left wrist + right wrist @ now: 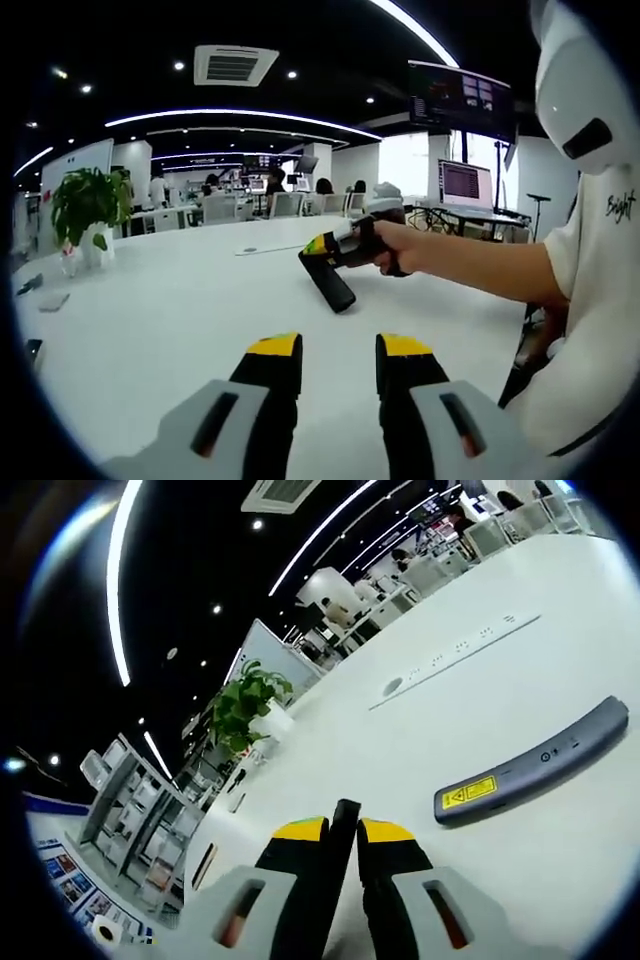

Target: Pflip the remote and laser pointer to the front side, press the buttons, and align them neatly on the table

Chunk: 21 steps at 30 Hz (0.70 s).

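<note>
The right claw (342,842) is clamping a thin black slab edge-on between its yellow-tipped jaws; judging by the left gripper view, where a hand (385,247) is carrying that same claw (322,250) with a long black remote (330,281) hanging from it above the worktop (180,310), this is the remote being turned over. The left claw (338,352) is hanging open and empty, with the remote ahead of it and off to its right.

The laser pointer (535,762) is lying on the worktop just beside the right claw, grey, with a yellow warning label near one end. That label suggests its back is facing up, though I cannot be sure.

The main risk is the grip. The jaws are pinching the remote near one end, so its free length is acting as a lever; a quick roll of the wrist could let it pivot or slip out and drop. Setting it down carelessly could also knock the laser pointer askew, since the two are sitting close together.
</note>
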Available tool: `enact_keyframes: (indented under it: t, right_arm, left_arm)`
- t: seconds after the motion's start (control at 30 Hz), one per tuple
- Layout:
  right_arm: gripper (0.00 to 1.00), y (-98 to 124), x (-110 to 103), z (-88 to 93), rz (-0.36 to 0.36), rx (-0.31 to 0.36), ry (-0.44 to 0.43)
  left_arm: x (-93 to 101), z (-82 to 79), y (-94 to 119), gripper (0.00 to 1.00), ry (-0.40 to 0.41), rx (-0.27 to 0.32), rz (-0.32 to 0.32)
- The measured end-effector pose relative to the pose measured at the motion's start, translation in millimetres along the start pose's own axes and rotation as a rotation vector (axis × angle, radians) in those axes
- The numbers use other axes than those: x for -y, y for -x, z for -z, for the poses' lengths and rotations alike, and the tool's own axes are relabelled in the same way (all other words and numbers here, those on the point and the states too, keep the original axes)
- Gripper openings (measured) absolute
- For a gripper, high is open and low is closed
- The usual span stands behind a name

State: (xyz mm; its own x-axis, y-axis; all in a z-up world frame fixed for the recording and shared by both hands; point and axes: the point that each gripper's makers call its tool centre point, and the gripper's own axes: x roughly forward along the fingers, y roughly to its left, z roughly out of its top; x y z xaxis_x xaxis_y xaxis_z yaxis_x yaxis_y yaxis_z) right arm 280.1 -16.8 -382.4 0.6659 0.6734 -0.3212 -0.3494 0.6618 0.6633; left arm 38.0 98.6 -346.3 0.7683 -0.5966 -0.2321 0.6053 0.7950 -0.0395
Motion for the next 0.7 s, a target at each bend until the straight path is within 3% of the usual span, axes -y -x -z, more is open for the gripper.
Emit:
enact_keyframes:
  t: [0.47, 0.7]
  right_arm:
    - [0.16, -7, 10, 2.0, 0.072, 0.022, 0.066]
    - [0.15, -11, 11, 2.3, 0.072, 0.025, 0.05]
  left_arm:
    - [3.3, 1.8, 0, 0.31, -0.008, -0.011, 0.003]
    - [5.1, 0.3, -1, 0.31, -0.014, -0.009, 0.005]
